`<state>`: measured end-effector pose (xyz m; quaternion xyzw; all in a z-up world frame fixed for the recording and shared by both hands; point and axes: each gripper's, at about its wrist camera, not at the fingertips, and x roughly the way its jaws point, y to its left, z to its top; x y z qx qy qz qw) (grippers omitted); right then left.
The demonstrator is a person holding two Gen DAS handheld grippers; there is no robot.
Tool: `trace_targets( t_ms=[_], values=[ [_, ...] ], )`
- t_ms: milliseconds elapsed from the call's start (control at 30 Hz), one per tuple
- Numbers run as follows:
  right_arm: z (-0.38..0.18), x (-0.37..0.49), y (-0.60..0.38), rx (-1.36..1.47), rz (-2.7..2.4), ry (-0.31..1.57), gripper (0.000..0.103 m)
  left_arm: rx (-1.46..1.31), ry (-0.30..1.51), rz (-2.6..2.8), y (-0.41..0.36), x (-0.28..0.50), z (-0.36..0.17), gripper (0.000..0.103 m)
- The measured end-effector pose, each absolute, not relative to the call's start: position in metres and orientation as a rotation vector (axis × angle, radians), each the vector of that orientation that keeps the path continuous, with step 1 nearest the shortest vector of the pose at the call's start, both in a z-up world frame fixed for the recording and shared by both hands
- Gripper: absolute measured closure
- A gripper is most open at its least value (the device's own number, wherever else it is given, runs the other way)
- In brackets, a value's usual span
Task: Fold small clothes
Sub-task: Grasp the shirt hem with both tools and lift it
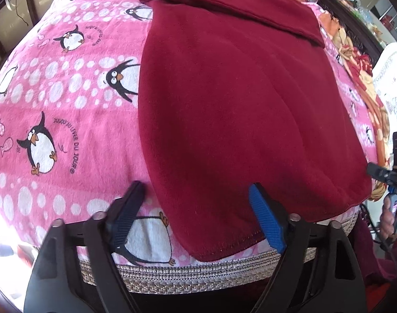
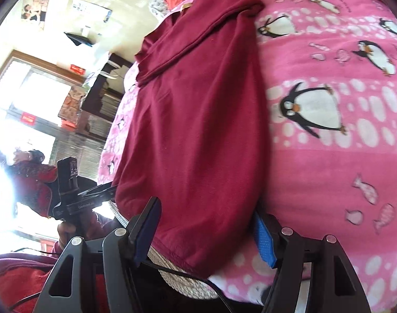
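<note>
A: The fingers of the left gripper stand wide apart with nothing between them. The near-left corner of the dark red garment lies in the gap: one blue pad rests over the cloth just inside the hem, the other is off the cloth to the left, above the pink penguin blanket.

B: The right gripper reads the same way. Its fingers are spread, empty, and straddle the other near corner. The hem passes between them; the right pad is tucked at the cloth's side edge, though whether it is over or under that edge I cannot tell.

A: So the garment runs straight ahead of both pairs, long axis pointing away from the fingers, with a band already folded across at the far end.

B: Neither hand is clearly nearer; each sits at its own corner. I judge the coming move to be a pinch on both corners, then carrying the hem forward toward that far band.

A: My view shows the braided edge of the bed directly beneath the fingers, and the hem hanging close to it.

B: Mine shows the left gripper from the side, at the far corner, and a bright window beyond. It does not show your pads on the cloth.
</note>
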<state>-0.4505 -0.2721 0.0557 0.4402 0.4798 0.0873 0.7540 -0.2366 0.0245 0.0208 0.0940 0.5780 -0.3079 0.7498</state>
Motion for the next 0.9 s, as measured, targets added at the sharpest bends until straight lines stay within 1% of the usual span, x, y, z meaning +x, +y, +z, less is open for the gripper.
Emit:
trace_targets(
  t_ms=[33, 67, 133, 167, 267, 500, 700, 900],
  values=[
    [0.055, -0.449, -0.271, 0.957, 0.201, 1.049, 0.054, 0.211, 1.255, -0.667, 0.025, -0.235, 0.022, 0.060],
    [0.054, -0.448, -0.270, 0.947, 0.221, 1.063, 0.072, 0.213, 1.253, -0.663, 0.027, -0.233, 0.022, 0.078],
    [0.055, -0.446, -0.267, 0.914, 0.240, 1.080, 0.081, 0.157, 1.281, -0.697, 0.032, -0.228, 0.022, 0.090],
    [0.056, -0.446, -0.267, 0.901, 0.246, 1.076, 0.086, 0.143, 1.294, -0.705, 0.033, -0.225, 0.021, 0.093],
    [0.069, -0.441, -0.272, 0.914, 0.286, 1.027, 0.089, 0.139, 1.289, -0.742, 0.030, -0.218, 0.032, 0.095],
    [0.119, -0.406, -0.304, 0.904, 0.325, 0.848, 0.089, 0.081, 1.129, -0.803, 0.015, -0.179, 0.092, 0.095],
    [0.138, -0.348, -0.340, 0.866, 0.267, 0.753, 0.089, 0.060, 1.016, -0.790, -0.017, -0.116, 0.123, 0.095],
    [0.147, -0.277, -0.389, 0.864, 0.184, 0.692, 0.089, 0.025, 0.958, -0.739, -0.054, -0.032, 0.137, 0.095]
  ],
)
